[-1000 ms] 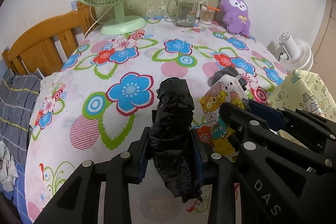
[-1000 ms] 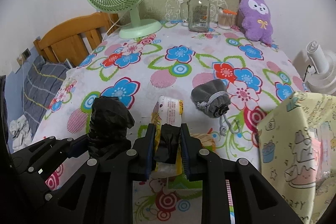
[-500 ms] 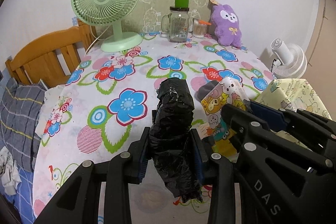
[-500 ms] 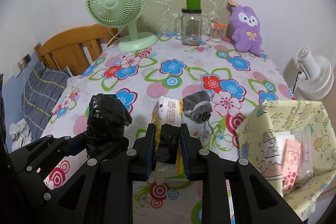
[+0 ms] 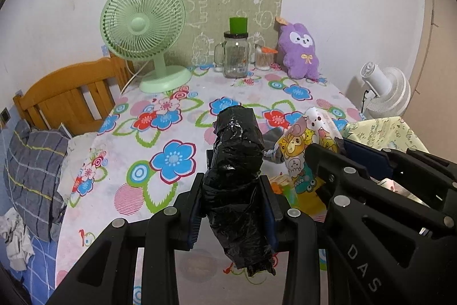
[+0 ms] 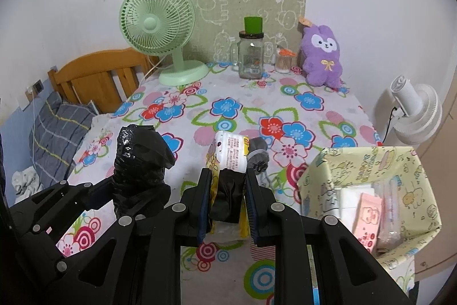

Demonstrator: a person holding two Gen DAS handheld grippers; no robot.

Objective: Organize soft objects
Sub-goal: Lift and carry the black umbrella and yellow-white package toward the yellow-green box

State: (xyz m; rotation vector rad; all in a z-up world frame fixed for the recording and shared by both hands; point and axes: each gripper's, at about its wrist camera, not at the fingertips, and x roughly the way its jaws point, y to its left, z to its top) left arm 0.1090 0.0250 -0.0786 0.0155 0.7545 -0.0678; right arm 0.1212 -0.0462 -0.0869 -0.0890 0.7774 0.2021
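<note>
My left gripper (image 5: 232,197) is shut on a roll of black plastic bags (image 5: 237,162) and holds it upright above the floral table (image 5: 171,110); the roll also shows in the right wrist view (image 6: 140,162). My right gripper (image 6: 228,196) is shut on a yellow cartoon tissue pack (image 6: 231,150) wrapped with a black band, also seen in the left wrist view (image 5: 302,150). A grey drawstring pouch (image 6: 258,153) lies on the table just beyond the pack. A pale yellow fabric box (image 6: 368,190) with pink packets inside stands at the right.
At the table's far edge stand a green fan (image 6: 162,27), a glass jar (image 6: 251,53) with a green lid, a small cup (image 6: 282,62) and a purple plush (image 6: 322,59). A wooden chair (image 6: 102,79) is left, a white fan (image 6: 414,110) right.
Both grippers have pulled back and risen with their loads. The table looks farther away and the fabric box has come fully into the right wrist view.
</note>
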